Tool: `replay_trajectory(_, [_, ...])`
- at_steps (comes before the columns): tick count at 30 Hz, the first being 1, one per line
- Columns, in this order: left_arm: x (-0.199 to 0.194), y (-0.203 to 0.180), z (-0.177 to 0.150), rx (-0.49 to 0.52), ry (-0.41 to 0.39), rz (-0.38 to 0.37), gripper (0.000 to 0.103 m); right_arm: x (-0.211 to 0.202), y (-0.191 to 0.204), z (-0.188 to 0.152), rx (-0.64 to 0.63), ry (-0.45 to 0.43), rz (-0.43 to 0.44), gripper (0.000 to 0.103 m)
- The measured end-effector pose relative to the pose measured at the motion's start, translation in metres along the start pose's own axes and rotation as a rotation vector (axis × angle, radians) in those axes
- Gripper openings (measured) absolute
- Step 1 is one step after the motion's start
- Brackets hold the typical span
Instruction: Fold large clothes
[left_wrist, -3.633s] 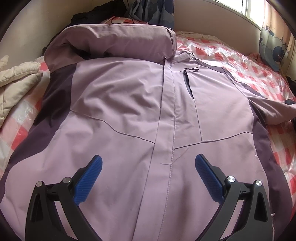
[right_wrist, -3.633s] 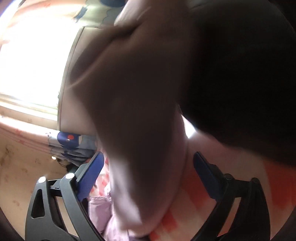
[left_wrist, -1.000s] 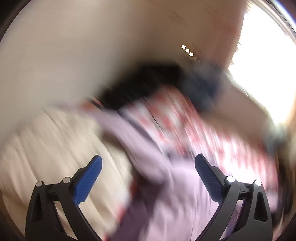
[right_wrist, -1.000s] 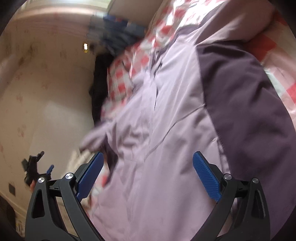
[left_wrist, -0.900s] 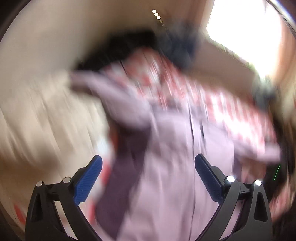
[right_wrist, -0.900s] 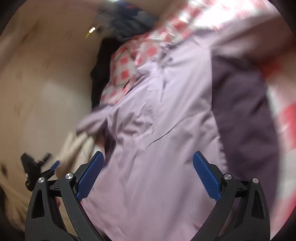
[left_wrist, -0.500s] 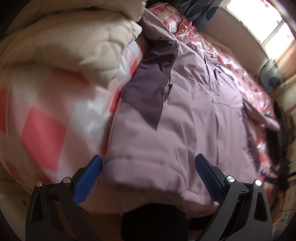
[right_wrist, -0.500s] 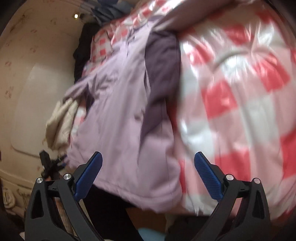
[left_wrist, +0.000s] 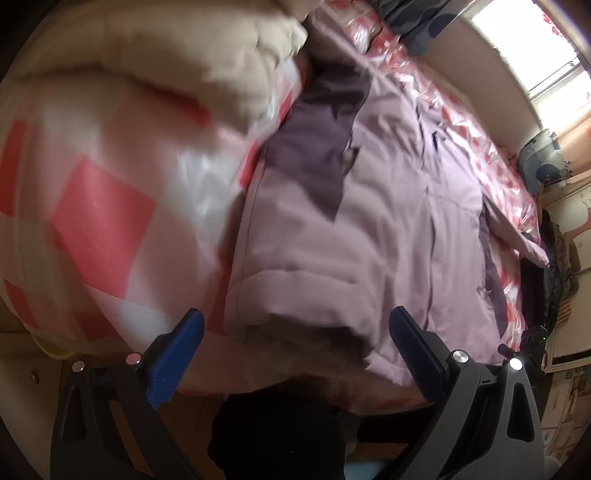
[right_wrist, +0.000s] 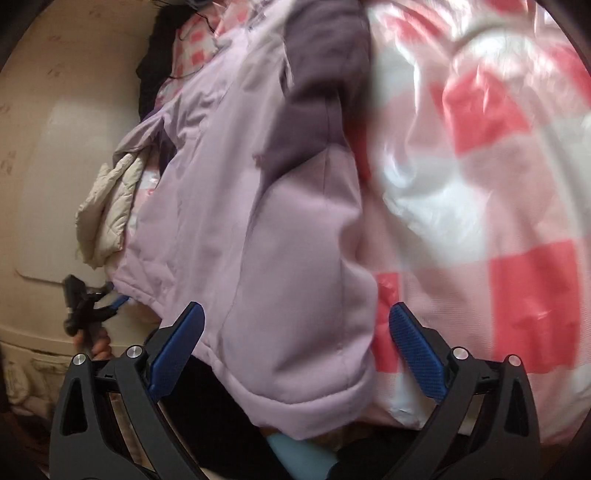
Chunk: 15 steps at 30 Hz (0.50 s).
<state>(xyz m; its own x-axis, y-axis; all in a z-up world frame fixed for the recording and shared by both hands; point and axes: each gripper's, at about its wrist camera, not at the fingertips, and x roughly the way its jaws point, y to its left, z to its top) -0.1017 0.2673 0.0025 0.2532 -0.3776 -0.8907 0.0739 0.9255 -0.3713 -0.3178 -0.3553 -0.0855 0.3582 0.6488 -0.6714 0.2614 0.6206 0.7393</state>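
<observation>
Nothing looks folded yet: the lilac jacket (left_wrist: 388, 229) lies spread flat on the checked bed cover (right_wrist: 480, 184), its hem at the near edge, my left claw (left_wrist: 291, 354) and right claw (right_wrist: 295, 350) both wide and empty at its corners.

1. the only thing that matters here is a big lilac jacket (left_wrist: 388, 229), padded looking, with darker purple panels (left_wrist: 317, 147) down the sides.
2. it's spread out front side up on the bed, lying mostly flat with a few wrinkles.
3. there's a closed placket up the middle and a short dark zip on the chest.
4. the hem (right_wrist: 295, 387) sits right at the near edge of the bed and hangs over it a little, puffy and slightly rolled.
5. one sleeve (left_wrist: 524, 243) trails off toward the far side.
</observation>
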Motion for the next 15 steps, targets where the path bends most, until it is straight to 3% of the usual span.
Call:
replay_trajectory(2, [0.01, -0.002, -0.001, 0.009, 0.02, -0.012, 0.096, 0.003, 0.006, -0.001, -0.014, 0.014, 0.063, 0.097])
replay_trajectory(4, [0.015, -0.005, -0.003, 0.027, 0.017, -0.009, 0.093, 0.008, 0.012, -0.001, -0.035, 0.036, 0.0, 0.097])
replay_trajectory(5, [0.017, -0.007, -0.004, 0.031, 0.002, -0.008, 0.082, 0.012, 0.016, 0.001, -0.048, 0.047, -0.016, 0.097])
replay_trajectory(6, [0.02, -0.006, -0.004, 0.021, -0.005, -0.016, 0.058, 0.013, 0.018, 0.001, -0.06, 0.039, -0.014, 0.085])
replay_trajectory(7, [0.022, -0.003, -0.003, 0.001, -0.005, -0.041, 0.043, 0.01, 0.02, 0.002, -0.063, 0.014, 0.015, 0.072])
replay_trajectory(8, [0.023, -0.001, -0.003, -0.013, -0.004, -0.073, 0.02, 0.007, 0.019, 0.003, -0.056, -0.004, 0.044, 0.042])
replay_trajectory(9, [0.023, -0.001, -0.002, -0.025, -0.013, -0.098, 0.012, 0.004, 0.019, 0.003, -0.047, -0.026, 0.082, 0.037])
replay_trajectory(11, [0.02, -0.007, 0.0, -0.025, -0.031, -0.123, 0.009, 0.0, 0.025, 0.005, -0.068, -0.079, 0.133, 0.032])
replay_trajectory(15, [-0.017, -0.033, 0.008, -0.025, -0.082, -0.274, 0.007, -0.029, 0.046, 0.015, -0.093, -0.184, 0.254, 0.028])
